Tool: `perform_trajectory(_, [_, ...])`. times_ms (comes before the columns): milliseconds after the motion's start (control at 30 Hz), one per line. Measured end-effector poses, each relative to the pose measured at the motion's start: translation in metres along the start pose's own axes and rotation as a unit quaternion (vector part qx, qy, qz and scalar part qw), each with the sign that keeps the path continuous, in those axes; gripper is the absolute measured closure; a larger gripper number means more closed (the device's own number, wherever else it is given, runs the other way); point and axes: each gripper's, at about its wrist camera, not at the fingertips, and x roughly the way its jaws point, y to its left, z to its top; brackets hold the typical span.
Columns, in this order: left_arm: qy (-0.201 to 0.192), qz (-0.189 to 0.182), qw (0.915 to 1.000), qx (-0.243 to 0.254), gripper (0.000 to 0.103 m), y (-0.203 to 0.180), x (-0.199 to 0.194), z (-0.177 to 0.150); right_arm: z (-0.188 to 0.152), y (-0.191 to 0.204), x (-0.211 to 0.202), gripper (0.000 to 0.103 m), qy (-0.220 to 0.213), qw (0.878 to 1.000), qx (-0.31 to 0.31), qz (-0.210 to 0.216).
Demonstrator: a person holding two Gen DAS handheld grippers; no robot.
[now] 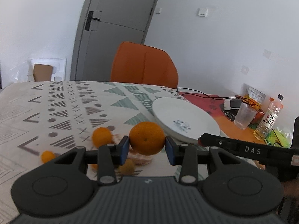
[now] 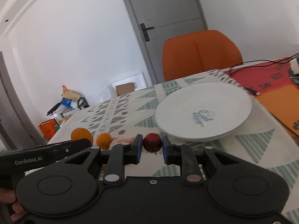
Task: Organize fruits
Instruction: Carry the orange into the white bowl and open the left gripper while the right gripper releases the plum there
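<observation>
left gripper (image 1: 147,150) pinching orange (image 1: 147,138); right gripper (image 2: 150,149) pinching red fruit (image 2: 152,142) | carry both level over plate (image 2: 186,127); lower before releasing

The right gripper (image 2: 151,149) pinches a small dark-red round fruit (image 2: 152,142) between its blue pads, above the patterned tablecloth (image 2: 115,110). A round white ceramic plate (image 2: 186,115) lies just beyond. Two orange mandarins (image 2: 103,140) sit to the left.
</observation>
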Motion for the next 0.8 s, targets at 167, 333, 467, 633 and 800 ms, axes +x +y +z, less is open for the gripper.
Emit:
perform_trajectory(167, [0.001, -0.009, 0.9999, 0.012, 0.063, -0.017, 0.016, 0.007, 0.005, -0.023, -0.004, 0.082, -0.011, 1.0, 0.01, -0.015])
perform_trajectory(333, [0.004, -0.018, 0.9995, 0.027, 0.063, -0.035, 0.033, 0.013, 0.006, -0.044, -0.004, 0.082, -0.018, 0.999, 0.019, -0.029])
perform_trajectory(467, [0.007, -0.024, 0.999, 0.037, 0.063, -0.047, 0.048, 0.016, 0.006, -0.058, -0.006, 0.082, -0.021, 0.999, 0.026, -0.037])
perform_trajectory(633, [0.012, -0.032, 0.9983, 0.047, 0.063, -0.06, 0.065, 0.019, 0.007, -0.073, -0.004, 0.082, -0.022, 0.998, 0.034, -0.041])
perform_trajectory(800, [0.019, -0.033, 0.9978, 0.054, 0.063, -0.067, 0.084, 0.023, 0.01, -0.082, 0.002, 0.082, -0.022, 0.998, 0.036, -0.045])
